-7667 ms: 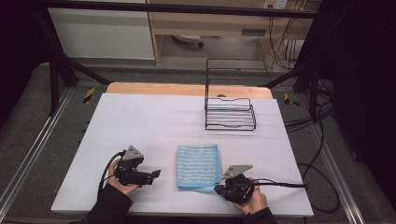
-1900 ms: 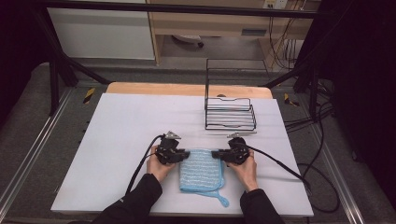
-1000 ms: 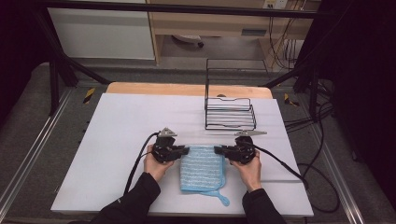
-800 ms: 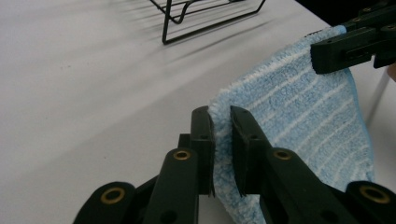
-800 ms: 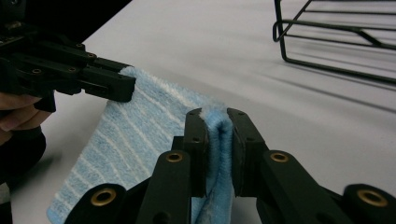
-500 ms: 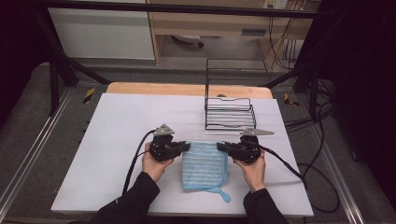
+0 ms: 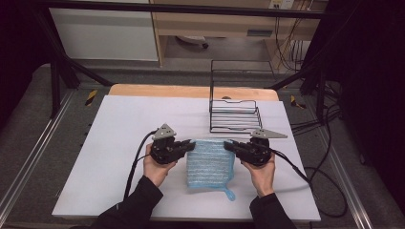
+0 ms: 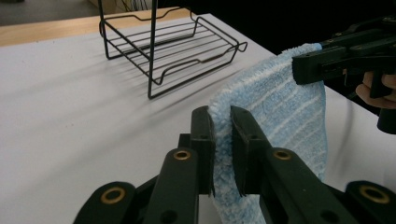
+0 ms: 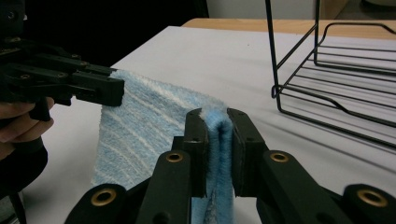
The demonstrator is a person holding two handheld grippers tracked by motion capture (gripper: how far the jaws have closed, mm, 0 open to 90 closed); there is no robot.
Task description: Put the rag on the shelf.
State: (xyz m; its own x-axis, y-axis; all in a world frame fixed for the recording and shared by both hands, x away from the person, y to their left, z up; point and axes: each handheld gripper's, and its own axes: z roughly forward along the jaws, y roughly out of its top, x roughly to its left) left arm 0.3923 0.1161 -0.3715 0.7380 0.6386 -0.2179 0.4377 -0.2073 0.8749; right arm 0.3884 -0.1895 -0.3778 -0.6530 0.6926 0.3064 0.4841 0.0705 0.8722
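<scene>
A: From the high view, we see the blue cloth (image 7: 210, 163) has moved up the white counter (image 7: 119, 133) since a moment ago; its far edge now sits close to the wire rack (image 7: 234, 114), and both hands have travelled forward with it.

B: Agreed; the left claw (image 7: 190, 145) and the right claw (image 7: 228, 145) each pinch a far corner, and the loop tag trails at the near end; we'd judge the cloth is being carried toward the rack, not yet on it.

A: Over to the left gripper view; our left claw (image 8: 222, 140) is clamped tight on the cloth's (image 8: 280, 112) edge, terry pile squeezed between the two black jaws; the other claw (image 8: 308, 63) bites the opposite corner, so the edge is raised off the counter.

B: And the rack (image 8: 173, 46) stands just beyond, apart from the cloth.

A: Right gripper view now; the right claw (image 9: 218, 140) is closed on a fold of cloth (image 9: 140, 126); the left claw (image 9: 112, 93) holds the far corner; the rack (image 9: 336, 84) is near, off to the side.

B: We reckon the next job is lifting that edge over the rack's rim.
</scene>
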